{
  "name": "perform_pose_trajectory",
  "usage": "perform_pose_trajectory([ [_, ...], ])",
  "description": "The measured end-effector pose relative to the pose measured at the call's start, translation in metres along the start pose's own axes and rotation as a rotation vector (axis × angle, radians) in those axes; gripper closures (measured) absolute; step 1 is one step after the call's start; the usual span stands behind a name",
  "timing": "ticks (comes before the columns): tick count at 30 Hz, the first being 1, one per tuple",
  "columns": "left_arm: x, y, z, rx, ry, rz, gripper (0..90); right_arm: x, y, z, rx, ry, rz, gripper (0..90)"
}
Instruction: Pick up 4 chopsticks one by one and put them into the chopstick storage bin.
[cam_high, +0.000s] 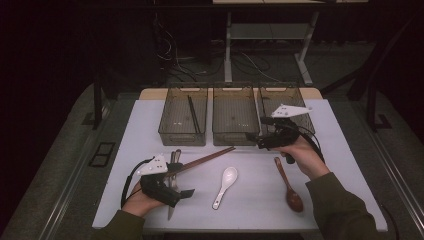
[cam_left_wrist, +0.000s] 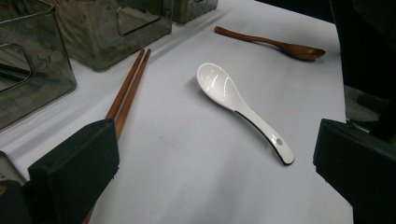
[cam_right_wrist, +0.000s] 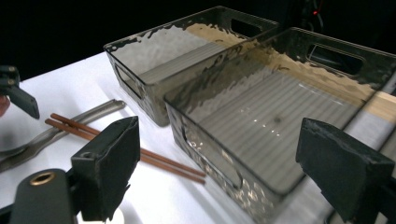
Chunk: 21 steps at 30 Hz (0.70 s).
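While the right gripper (cam_high: 254, 139) hangs with its jaws spread and nothing between them at the near rim of the middle bin (cam_high: 235, 100), the left gripper (cam_high: 186, 193) rests near the front-left corner of the tabletop (cam_high: 325, 130), its jaws also wide apart and empty.

Judged from how things lie, the sorting of cutlery into the three smoky bins along the far edge has barely begun. One dark utensil lies in the left bin (cam_high: 174, 110); the middle bin looks empty in the right gripper view, and the right bin (cam_high: 295, 97) is partly hidden by the hand. Four items wait on the tabletop: the chopsticks (cam_high: 205, 158), a metal utensil (cam_high: 172, 185) beside them, the white spoon (cam_high: 226, 184) and the wooden spoon (cam_high: 289, 186).

The chopsticks run diagonally from the left gripper toward the front of the middle bin, their far tips just short of the right gripper's jaws. In the left gripper view the white spoon lies ahead between the jaws, untouched, bowl pointing away. The wooden spoon sits toward the front-right, just beside the right hand (cam_high: 305, 157).
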<state>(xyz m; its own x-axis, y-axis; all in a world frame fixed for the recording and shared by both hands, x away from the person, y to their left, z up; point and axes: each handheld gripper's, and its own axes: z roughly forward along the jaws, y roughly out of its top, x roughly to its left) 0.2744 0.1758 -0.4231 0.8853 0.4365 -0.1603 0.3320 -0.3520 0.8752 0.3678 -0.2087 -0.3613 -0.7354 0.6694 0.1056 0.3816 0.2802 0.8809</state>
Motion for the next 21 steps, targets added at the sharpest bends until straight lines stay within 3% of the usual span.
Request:
perform_pose_trajectory([
  [13, -0.001, 0.000, 0.000, 0.001, 0.023, -0.007, 0.0, 0.014, -0.060, -0.031, 0.007, -0.022, 0.006, 13.7],
  [16, 0.000, 0.001, -0.001, 0.001, 0.024, -0.004, 0.0, 0.015, -0.071, -0.039, 0.009, -0.031, -0.005, 13.7],
  [21, 0.000, 0.001, -0.001, 0.004, 0.025, -0.003, 0.0, 0.012, -0.083, -0.053, 0.006, -0.035, 0.015, 13.7],
])
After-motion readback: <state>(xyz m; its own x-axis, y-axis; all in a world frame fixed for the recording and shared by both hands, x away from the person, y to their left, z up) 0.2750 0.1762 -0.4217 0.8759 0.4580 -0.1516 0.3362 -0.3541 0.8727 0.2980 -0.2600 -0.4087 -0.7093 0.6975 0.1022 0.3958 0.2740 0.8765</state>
